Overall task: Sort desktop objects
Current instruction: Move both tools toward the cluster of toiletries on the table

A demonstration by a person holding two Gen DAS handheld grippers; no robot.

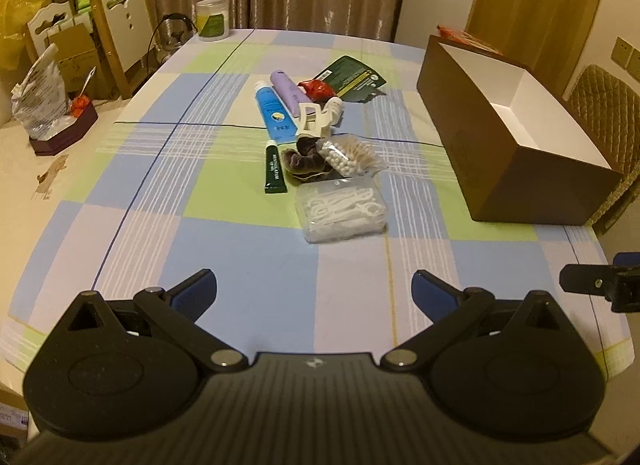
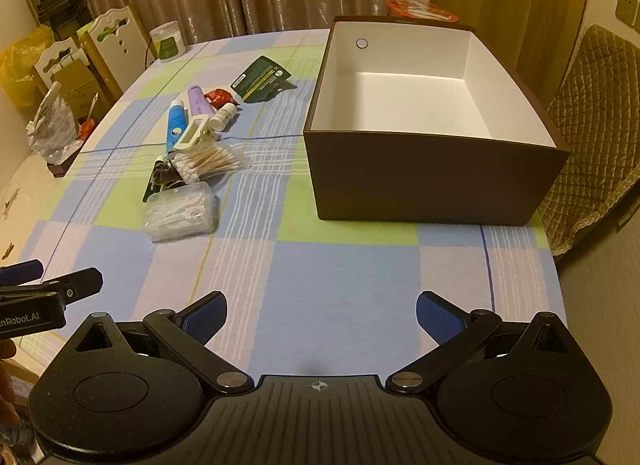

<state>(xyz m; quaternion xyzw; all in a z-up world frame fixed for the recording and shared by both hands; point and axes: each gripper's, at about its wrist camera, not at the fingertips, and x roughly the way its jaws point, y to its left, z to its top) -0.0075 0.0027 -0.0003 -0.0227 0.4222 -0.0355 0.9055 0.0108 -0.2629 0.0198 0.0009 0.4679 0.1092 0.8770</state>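
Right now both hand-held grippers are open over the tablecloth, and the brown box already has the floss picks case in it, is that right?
Not quite. The brown box is empty; the right wrist view shows only its bare white inside. The floss picks case lies on the tablecloth, left of the box. Both the left hand-held gripper and right hand-held gripper are indeed open.

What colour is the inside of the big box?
White inside the box, dark brown outside; the right wrist view shows it best.

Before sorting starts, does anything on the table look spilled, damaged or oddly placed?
Nothing looks spilled or broken. The small items lie in a loose, overlapping heap left of the brown box, which stands upright and looks empty. Both the left gripper and the right gripper are open, holding nothing.
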